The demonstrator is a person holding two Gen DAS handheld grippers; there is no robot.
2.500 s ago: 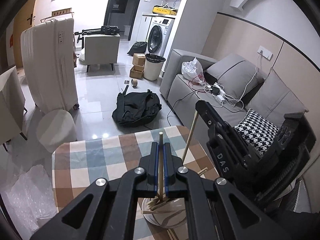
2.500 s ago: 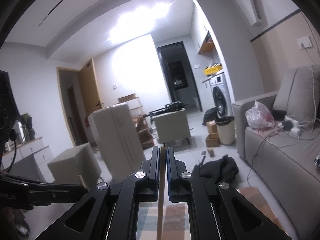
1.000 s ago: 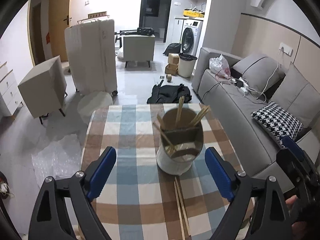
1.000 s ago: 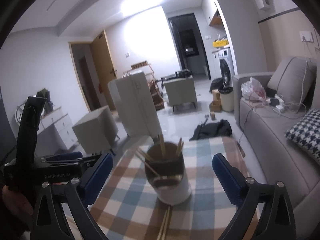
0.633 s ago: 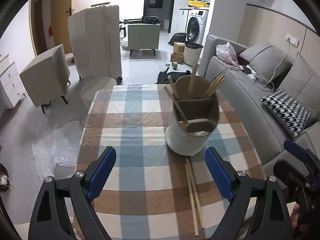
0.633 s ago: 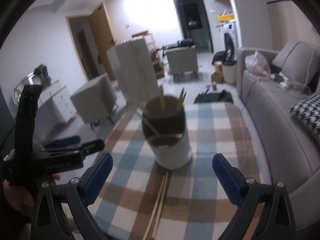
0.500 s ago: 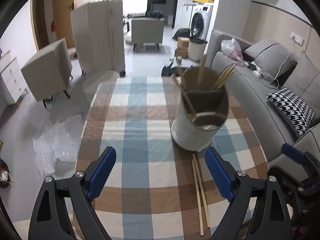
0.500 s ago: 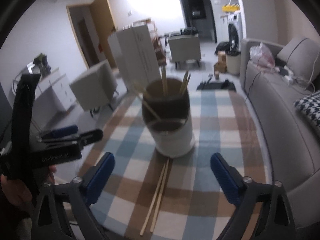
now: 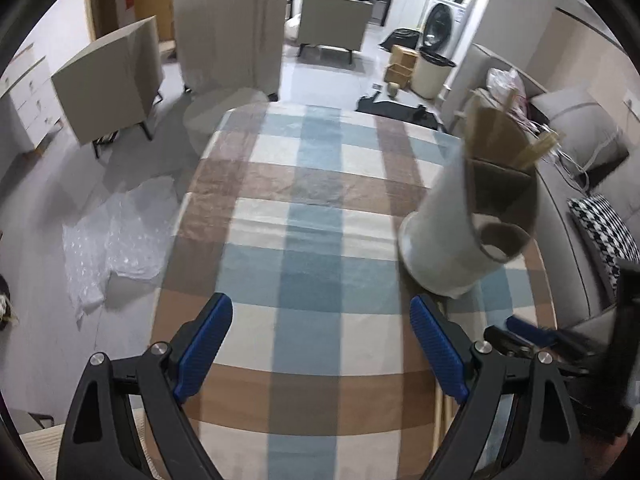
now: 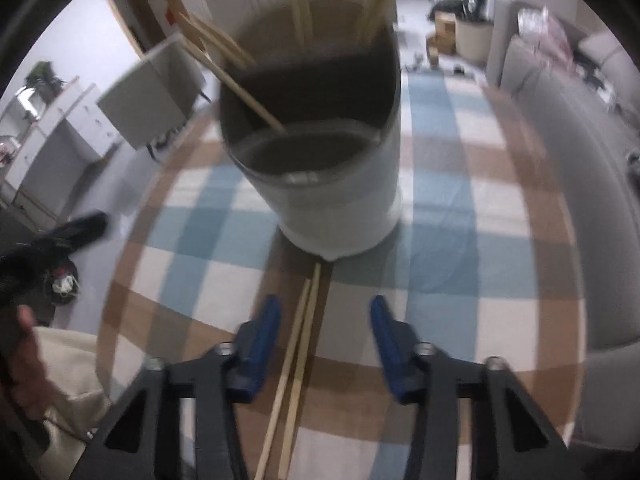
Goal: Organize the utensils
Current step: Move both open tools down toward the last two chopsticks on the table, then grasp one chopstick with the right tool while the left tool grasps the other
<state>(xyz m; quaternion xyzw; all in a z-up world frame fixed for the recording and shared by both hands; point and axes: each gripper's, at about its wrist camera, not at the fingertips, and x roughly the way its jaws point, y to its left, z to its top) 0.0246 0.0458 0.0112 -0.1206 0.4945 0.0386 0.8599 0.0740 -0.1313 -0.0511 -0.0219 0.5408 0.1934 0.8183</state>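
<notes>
A white utensil holder (image 10: 332, 200) with a brown divided inside stands on the checked tablecloth (image 10: 460, 280), and several wooden chopsticks (image 10: 224, 52) lean in it. Two loose chopsticks (image 10: 300, 360) lie side by side on the cloth in front of it. My right gripper (image 10: 324, 340) hangs low over this pair. Its jaws are closing with the chopsticks between them, nearer the left pad, and the pads are not touching them. My left gripper (image 9: 320, 340) is wide open over bare cloth, with the holder (image 9: 452, 240) to its right. The right gripper (image 9: 532, 336) shows beyond its right finger.
A grey sofa (image 10: 560, 128) runs close along the table's right side. Bubble wrap (image 9: 116, 232) lies on the floor to the left, past the rounded table edge (image 9: 172, 248). A hand (image 10: 24, 360) and the left gripper (image 10: 72, 232) are at the left.
Both grippers let their chopsticks go into the holder, opened and sank toward the table. The right gripper dropped in front of the holder and its jaws narrowed around the loose pair.
</notes>
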